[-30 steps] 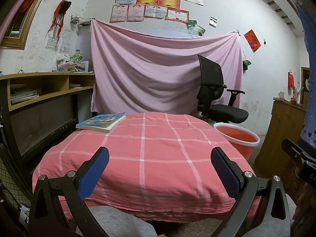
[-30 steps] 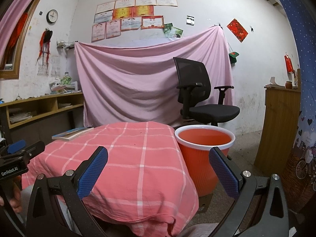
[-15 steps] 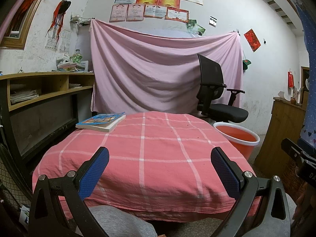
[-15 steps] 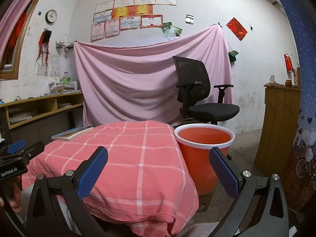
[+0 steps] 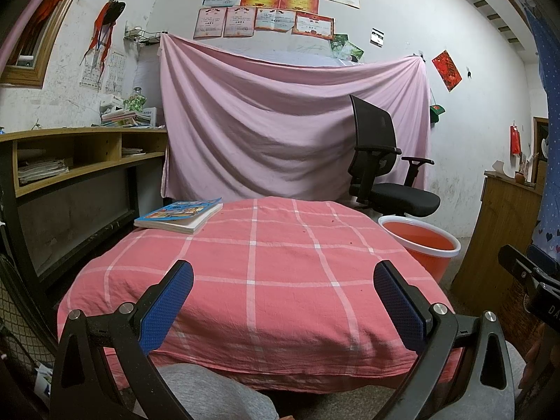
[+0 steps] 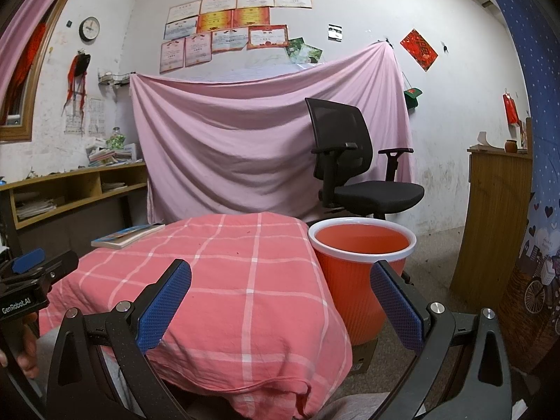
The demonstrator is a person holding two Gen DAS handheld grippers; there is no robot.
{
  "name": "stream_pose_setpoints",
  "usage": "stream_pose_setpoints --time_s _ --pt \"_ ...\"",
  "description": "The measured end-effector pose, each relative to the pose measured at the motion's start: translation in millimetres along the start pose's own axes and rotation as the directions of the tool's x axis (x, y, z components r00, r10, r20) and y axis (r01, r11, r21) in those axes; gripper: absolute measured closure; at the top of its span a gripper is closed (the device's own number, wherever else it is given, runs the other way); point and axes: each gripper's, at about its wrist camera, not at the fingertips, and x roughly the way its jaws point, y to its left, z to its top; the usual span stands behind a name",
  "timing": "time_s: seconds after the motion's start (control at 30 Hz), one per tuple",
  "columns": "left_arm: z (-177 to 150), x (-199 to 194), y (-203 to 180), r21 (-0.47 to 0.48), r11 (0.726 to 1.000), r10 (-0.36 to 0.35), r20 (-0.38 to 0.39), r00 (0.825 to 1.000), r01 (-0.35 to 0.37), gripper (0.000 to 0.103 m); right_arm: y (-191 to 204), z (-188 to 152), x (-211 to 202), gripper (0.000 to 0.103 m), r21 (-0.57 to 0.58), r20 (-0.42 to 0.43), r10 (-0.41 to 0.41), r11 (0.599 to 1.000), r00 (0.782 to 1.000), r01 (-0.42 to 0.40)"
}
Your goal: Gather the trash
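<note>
An orange bin with a white rim [image 6: 360, 255] stands on the floor at the table's right side; it also shows in the left wrist view as the orange bin [image 5: 420, 245]. The table wears a pink checked cloth [image 5: 273, 273], with only tiny dark specks on it. My left gripper [image 5: 280, 301] hangs open over the table's near edge, nothing between its blue pads. My right gripper [image 6: 280, 299] is open too, held over the table's right corner in front of the bin. No larger piece of trash shows on the cloth.
A colourful book [image 5: 180, 215] lies at the table's far left corner. A black office chair [image 6: 353, 175] stands behind the bin before a pink hanging sheet [image 5: 290, 133]. Wooden shelves [image 5: 73, 161] run along the left wall, a wooden cabinet [image 6: 497, 224] on the right.
</note>
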Motion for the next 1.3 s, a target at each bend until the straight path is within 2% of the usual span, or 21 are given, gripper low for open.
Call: stream_pose_setpoints --time_s 1.3 --pt "0.1 1.7 -0.7 0.000 1.000 -0.002 -0.004 1.000 0.002 0.002 -0.5 3.5 -0.3 0.000 0.002 -0.004 0.001 1.000 1.000 -0.001"
